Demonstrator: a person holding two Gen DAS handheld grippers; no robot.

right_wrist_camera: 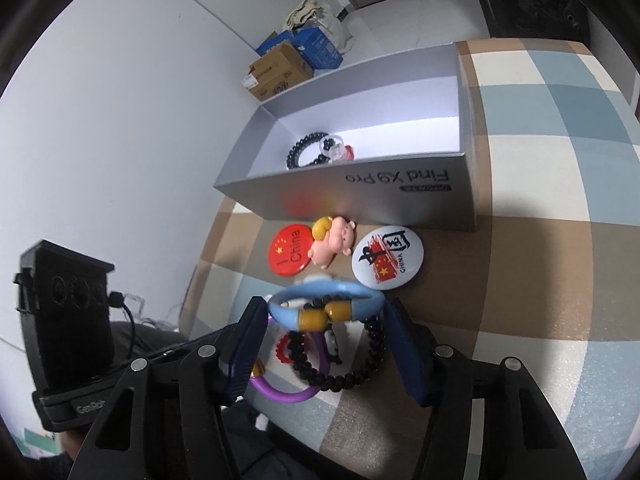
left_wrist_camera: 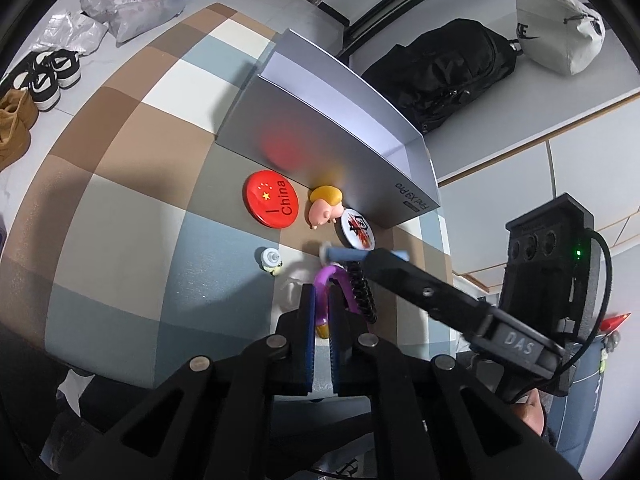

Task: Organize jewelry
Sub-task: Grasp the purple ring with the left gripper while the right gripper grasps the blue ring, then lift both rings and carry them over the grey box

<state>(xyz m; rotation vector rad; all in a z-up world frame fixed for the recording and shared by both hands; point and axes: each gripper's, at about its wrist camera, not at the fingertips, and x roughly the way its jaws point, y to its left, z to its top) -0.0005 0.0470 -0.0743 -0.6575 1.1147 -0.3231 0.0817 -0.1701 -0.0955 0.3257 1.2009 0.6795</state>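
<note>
Two tongs work the checked worktop (right_wrist_camera: 540, 240). My left tongs (left_wrist_camera: 320, 312) are clamped on the purple bangle (left_wrist_camera: 324, 280). My right tongs (right_wrist_camera: 326, 320) stand apart around the blue bangle (right_wrist_camera: 360, 300), pads not clearly touching it, with a black bead bracelet (right_wrist_camera: 360, 376) below. In the grey box (right_wrist_camera: 360, 188) lies another bead bracelet (right_wrist_camera: 298, 152). Two badges (right_wrist_camera: 386, 262) and a pig figure (right_wrist_camera: 332, 244) sit beside the box.

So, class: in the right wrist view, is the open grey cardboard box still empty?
No: a black beaded bracelet already lies inside the open grey cardboard box.
</note>
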